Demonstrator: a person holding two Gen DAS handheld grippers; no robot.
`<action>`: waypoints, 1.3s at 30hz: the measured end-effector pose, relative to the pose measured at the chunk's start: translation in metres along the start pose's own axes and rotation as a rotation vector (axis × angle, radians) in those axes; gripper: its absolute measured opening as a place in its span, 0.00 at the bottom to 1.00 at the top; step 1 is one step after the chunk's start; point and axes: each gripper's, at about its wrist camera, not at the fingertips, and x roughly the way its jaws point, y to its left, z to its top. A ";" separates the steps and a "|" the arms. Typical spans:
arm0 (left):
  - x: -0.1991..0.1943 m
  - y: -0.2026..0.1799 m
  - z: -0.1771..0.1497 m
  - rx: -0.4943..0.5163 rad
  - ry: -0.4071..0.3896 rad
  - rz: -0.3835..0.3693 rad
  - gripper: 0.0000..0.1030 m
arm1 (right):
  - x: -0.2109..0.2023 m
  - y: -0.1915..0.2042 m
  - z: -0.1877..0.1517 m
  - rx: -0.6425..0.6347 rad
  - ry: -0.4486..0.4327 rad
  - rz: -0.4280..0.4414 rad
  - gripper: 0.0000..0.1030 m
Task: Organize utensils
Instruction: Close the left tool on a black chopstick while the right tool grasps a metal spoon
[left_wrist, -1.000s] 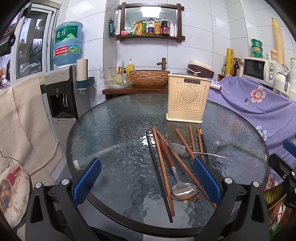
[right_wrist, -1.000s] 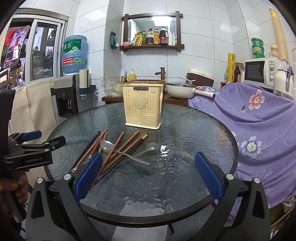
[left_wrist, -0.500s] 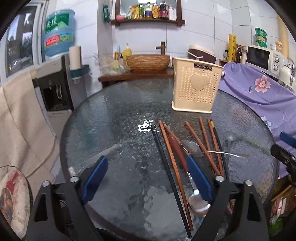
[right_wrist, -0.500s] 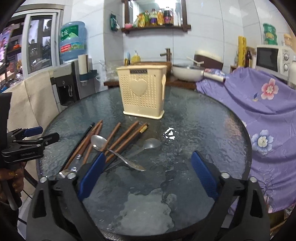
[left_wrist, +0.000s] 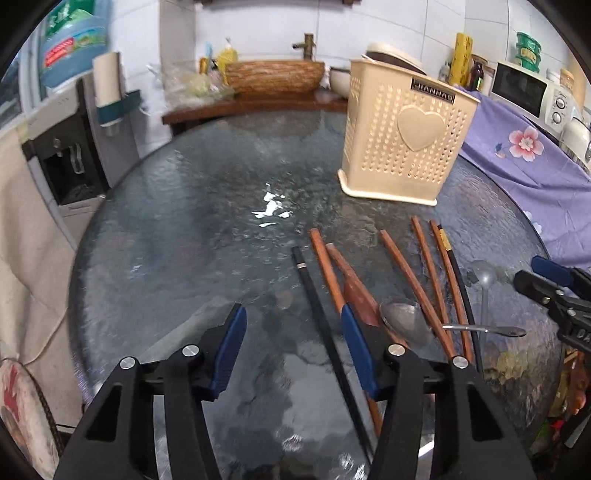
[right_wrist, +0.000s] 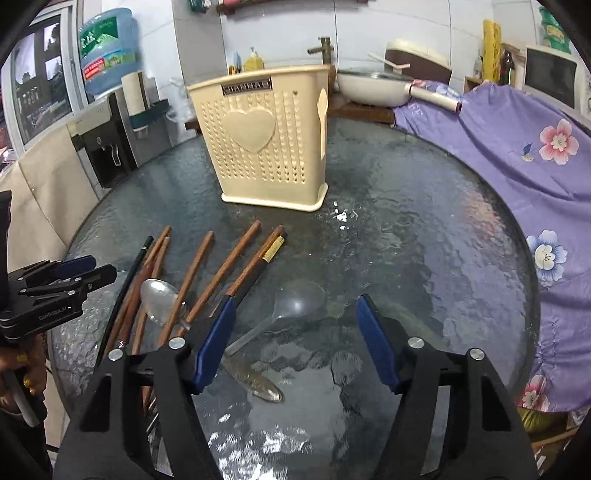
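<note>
A cream utensil holder (left_wrist: 404, 136) with a heart stands upright on the round glass table (left_wrist: 192, 236); it also shows in the right wrist view (right_wrist: 266, 140). In front of it lie several brown chopsticks (left_wrist: 417, 280), a black chopstick (left_wrist: 325, 332), a metal spoon (left_wrist: 406, 323) and a clear plastic spoon (right_wrist: 291, 306). My left gripper (left_wrist: 291, 332) is open and empty, low over the black chopstick. My right gripper (right_wrist: 295, 325) is open and empty, just above the clear spoon. The right gripper also shows in the left wrist view (left_wrist: 554, 284).
A purple floral cloth (right_wrist: 517, 147) covers furniture to the right of the table. A water dispenser (left_wrist: 70, 147) and a beige towel (left_wrist: 22, 240) stand left. A counter with a woven basin (left_wrist: 273, 75) and a pan (right_wrist: 373, 86) is behind.
Both grippers have moved forward and down toward the utensils on the table, and both have narrowed a little while staying open. The utensils and holder have not moved.
</note>
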 end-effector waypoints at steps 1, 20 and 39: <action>0.003 0.000 0.002 0.000 0.008 -0.007 0.49 | 0.004 -0.001 0.001 0.003 0.012 -0.001 0.61; 0.031 0.008 0.028 0.022 0.071 -0.007 0.47 | 0.050 0.002 0.011 0.105 0.167 -0.055 0.42; 0.058 -0.004 0.040 0.084 0.159 0.031 0.32 | 0.064 0.032 0.019 -0.111 0.181 -0.050 0.39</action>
